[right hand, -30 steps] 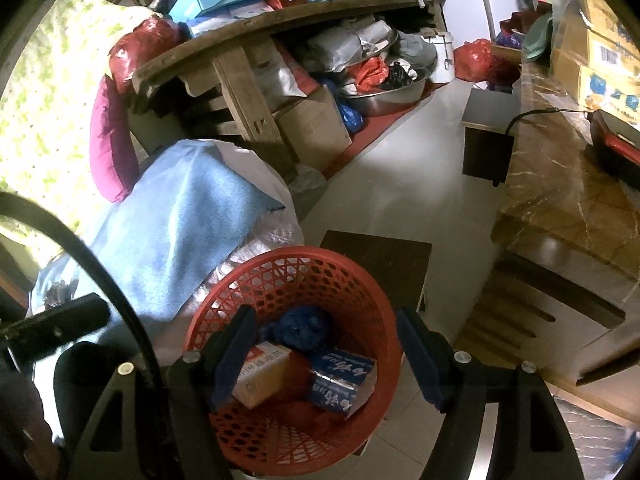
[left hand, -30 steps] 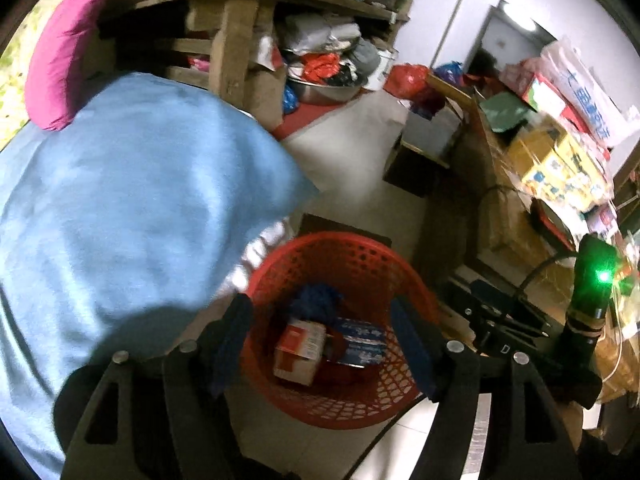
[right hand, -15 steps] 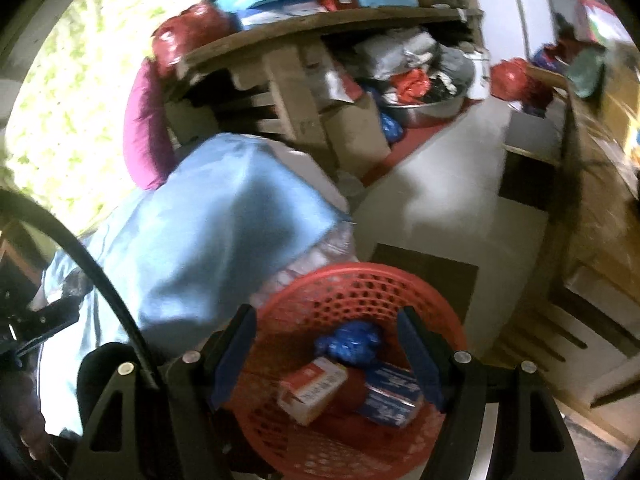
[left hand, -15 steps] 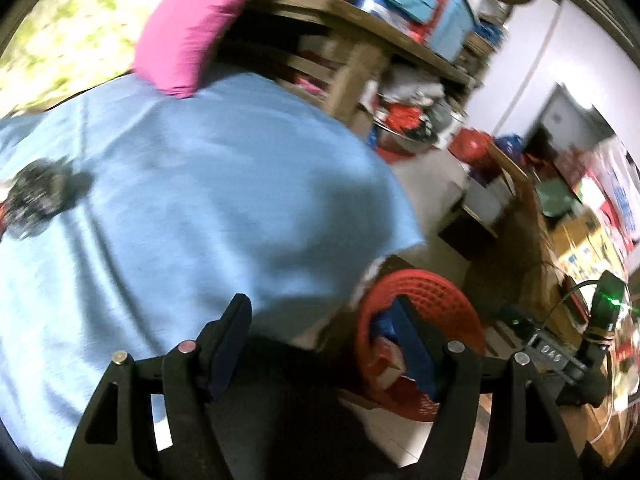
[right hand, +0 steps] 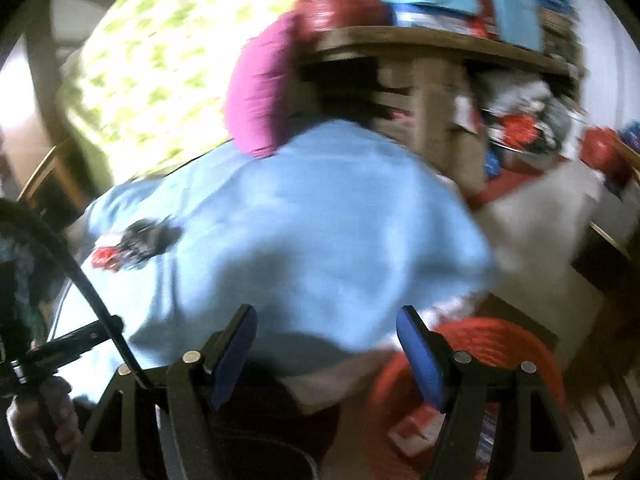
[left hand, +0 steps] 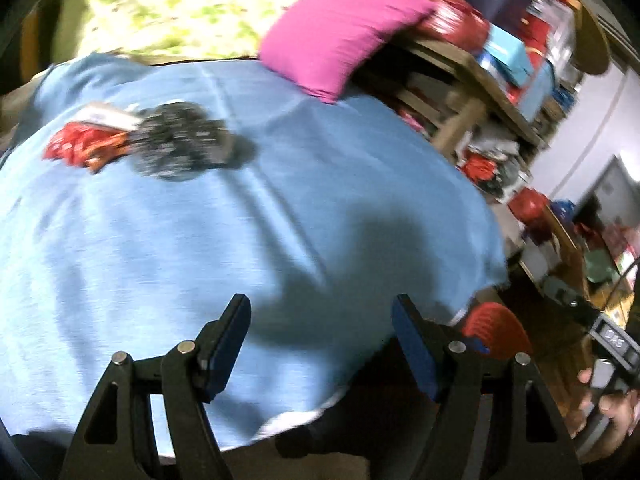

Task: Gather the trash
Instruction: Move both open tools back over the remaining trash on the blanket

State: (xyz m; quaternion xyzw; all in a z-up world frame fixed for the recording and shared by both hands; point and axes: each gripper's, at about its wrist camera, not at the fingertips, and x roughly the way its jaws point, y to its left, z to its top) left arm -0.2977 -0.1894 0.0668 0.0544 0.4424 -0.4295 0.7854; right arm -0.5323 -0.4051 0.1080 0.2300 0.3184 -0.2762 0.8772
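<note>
A light blue cloth (left hand: pixel 280 208) covers a table. On its far left lie a crumpled red wrapper (left hand: pixel 82 148), a dark crumpled wad (left hand: pixel 182 146) and a white slip (left hand: pixel 106 114). The same red wrapper (right hand: pixel 105 258) and dark wad (right hand: pixel 142 240) show small in the right wrist view. My left gripper (left hand: pixel 322 322) hangs open and empty over the cloth's near part. My right gripper (right hand: pixel 326 332) is open and empty above the cloth's near edge. A red mesh basket (right hand: pixel 508 344) with boxes inside stands on the floor at lower right; its rim (left hand: pixel 496 324) peeks out past the cloth.
A magenta cushion (left hand: pixel 336 34) leans at the cloth's far edge against a wooden shelf (left hand: pixel 472 68) piled with boxes and bags. A green-patterned curtain (right hand: pixel 152 72) hangs behind. A hand (left hand: pixel 608 408) grips the other tool at lower right. Pale floor (right hand: pixel 540 216) runs to the right.
Both views have swung left from the red basket onto the blue cloth. The basket slid to the lower right, and the wrapper and dark wad came into sight. Both grippers stayed open.
</note>
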